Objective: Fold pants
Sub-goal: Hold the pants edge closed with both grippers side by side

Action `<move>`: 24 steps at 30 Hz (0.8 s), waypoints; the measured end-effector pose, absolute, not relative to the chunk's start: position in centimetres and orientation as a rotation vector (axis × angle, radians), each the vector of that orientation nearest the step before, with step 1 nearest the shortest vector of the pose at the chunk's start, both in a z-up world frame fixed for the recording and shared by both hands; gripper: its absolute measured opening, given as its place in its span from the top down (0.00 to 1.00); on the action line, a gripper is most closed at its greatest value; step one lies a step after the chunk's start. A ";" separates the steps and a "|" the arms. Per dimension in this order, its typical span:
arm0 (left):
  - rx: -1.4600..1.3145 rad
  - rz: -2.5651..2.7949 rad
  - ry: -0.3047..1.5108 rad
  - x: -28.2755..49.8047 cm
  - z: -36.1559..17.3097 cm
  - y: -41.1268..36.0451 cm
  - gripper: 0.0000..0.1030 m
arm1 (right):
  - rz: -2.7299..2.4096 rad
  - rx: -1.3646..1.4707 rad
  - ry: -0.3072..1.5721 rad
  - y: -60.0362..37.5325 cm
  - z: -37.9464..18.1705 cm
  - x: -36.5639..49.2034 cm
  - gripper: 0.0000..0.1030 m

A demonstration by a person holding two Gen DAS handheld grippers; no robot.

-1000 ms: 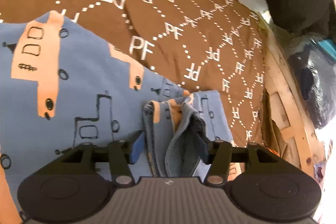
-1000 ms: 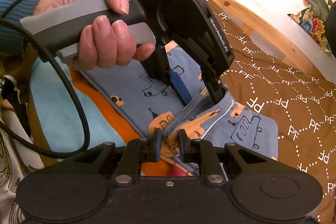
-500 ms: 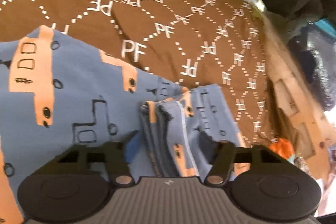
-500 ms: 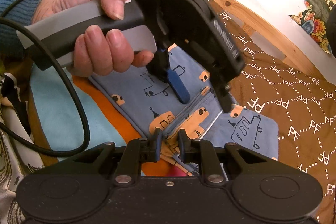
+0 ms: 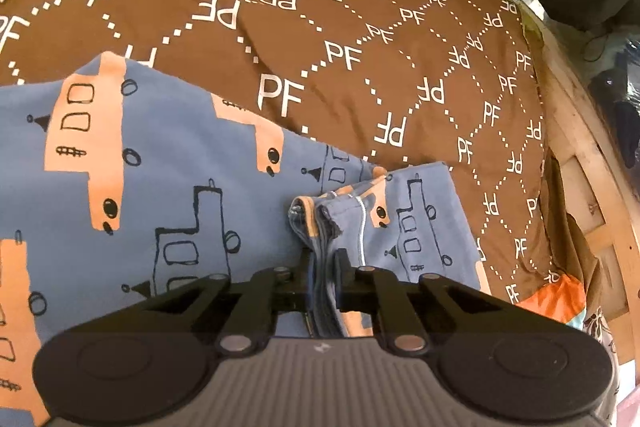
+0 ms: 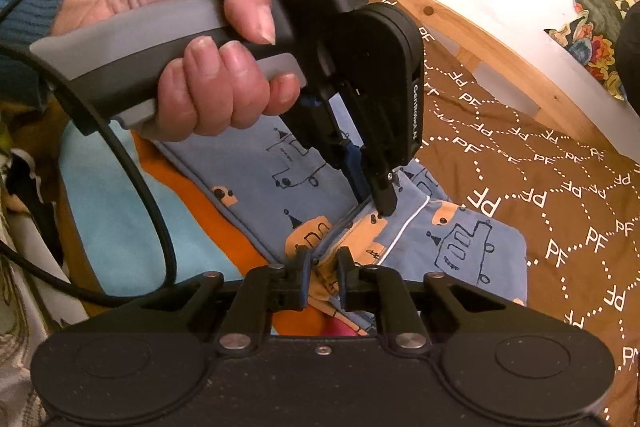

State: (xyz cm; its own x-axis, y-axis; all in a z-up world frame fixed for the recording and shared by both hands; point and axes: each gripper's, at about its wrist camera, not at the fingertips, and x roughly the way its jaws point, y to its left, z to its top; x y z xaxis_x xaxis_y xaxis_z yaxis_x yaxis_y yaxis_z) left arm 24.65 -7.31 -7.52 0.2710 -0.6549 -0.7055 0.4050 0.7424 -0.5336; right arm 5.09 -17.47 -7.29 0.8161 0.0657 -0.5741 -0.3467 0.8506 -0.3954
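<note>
Left wrist view: left gripper (image 5: 323,263) fingers are clamped on the stacked edge of the pants (image 5: 160,187), lying on the bed (image 5: 360,27); right gripper (image 6: 322,267) fingers pinch the same edge nearer, so both ends can likely lift together for a fold

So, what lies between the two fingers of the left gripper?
In the left wrist view, the bunched edge of the pants fills the gap of the left gripper; several blue layers are pinched there. The right wrist view shows the same.
</note>
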 end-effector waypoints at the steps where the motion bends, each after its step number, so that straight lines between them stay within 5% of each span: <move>1: -0.263 -0.721 1.084 24.6 -7.4 -7.3 0.90 | 0.232 -0.501 0.578 -17.6 -7.0 5.0 0.88; 24: -0.066 -0.527 1.117 24.4 -3.8 1.6 0.90 | 0.561 -0.306 0.584 -12.4 -3.6 7.5 0.93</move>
